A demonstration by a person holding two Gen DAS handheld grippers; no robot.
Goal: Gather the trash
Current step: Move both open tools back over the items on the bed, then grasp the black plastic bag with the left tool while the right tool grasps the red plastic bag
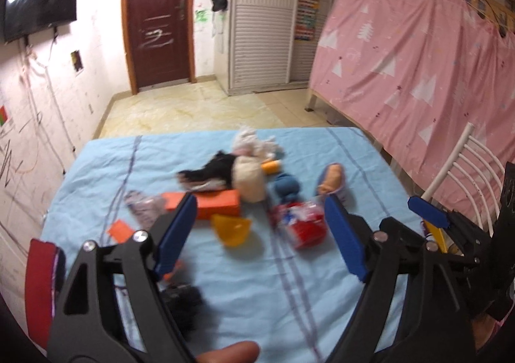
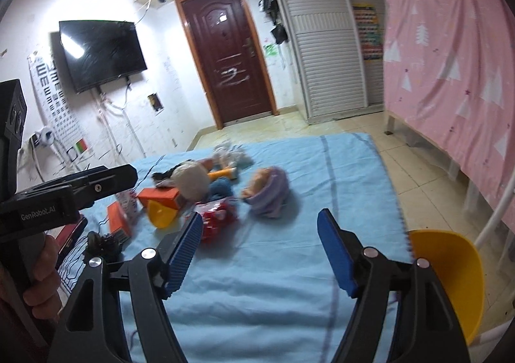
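Both the left hand-held gripper and right hand-held gripper hang spread and empty above the surface; the red wrapper lies mid-surface, likely first pick, needing a lowered reach

My left gripper and right gripper both hover with jaws spread wide and nothing between them (side by side, left one slightly left)

box left of cup | wrapper right of cup | all on table
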